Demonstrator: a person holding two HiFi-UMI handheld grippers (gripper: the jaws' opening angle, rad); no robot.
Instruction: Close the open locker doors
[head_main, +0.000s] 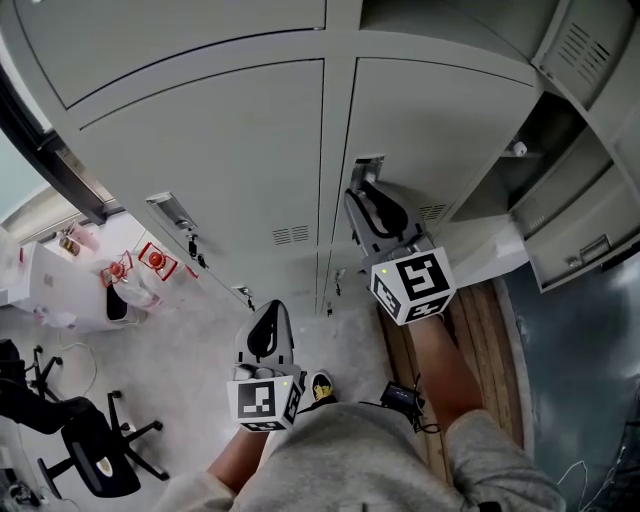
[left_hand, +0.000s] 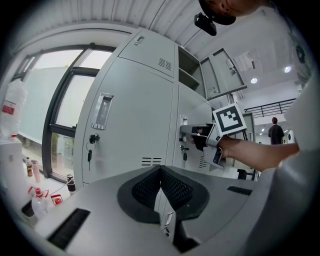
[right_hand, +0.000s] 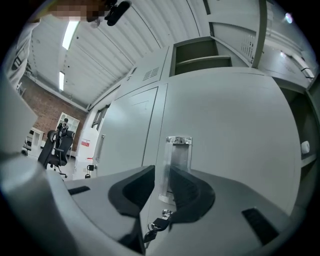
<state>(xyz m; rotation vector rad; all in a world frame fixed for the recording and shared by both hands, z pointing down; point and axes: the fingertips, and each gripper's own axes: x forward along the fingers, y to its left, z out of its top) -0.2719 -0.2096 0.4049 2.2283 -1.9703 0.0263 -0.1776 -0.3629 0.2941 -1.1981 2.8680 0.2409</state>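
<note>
A bank of grey lockers (head_main: 230, 150) fills the head view. The middle door (head_main: 430, 130) lies flush with its neighbours. My right gripper (head_main: 362, 203) is up against that door's metal handle plate (right_hand: 178, 152). Its jaws stand a little apart, with the plate showing in the gap, and the pads do not visibly press on anything. A key (right_hand: 154, 226) hangs just below. My left gripper (head_main: 268, 322) hangs back lower down, shut and empty, with its pads meeting (left_hand: 161, 174). On the right, a locker compartment (head_main: 520, 175) stands open with its door (head_main: 585, 240) swung out.
Another open compartment (right_hand: 202, 52) sits above the middle door. Keys (left_hand: 90, 150) hang in the left door's lock. A white table (head_main: 70, 290) with red items and black office chairs (head_main: 95, 445) stand at the left. A wooden strip (head_main: 490, 330) runs along the floor. A person (left_hand: 275, 132) stands far off.
</note>
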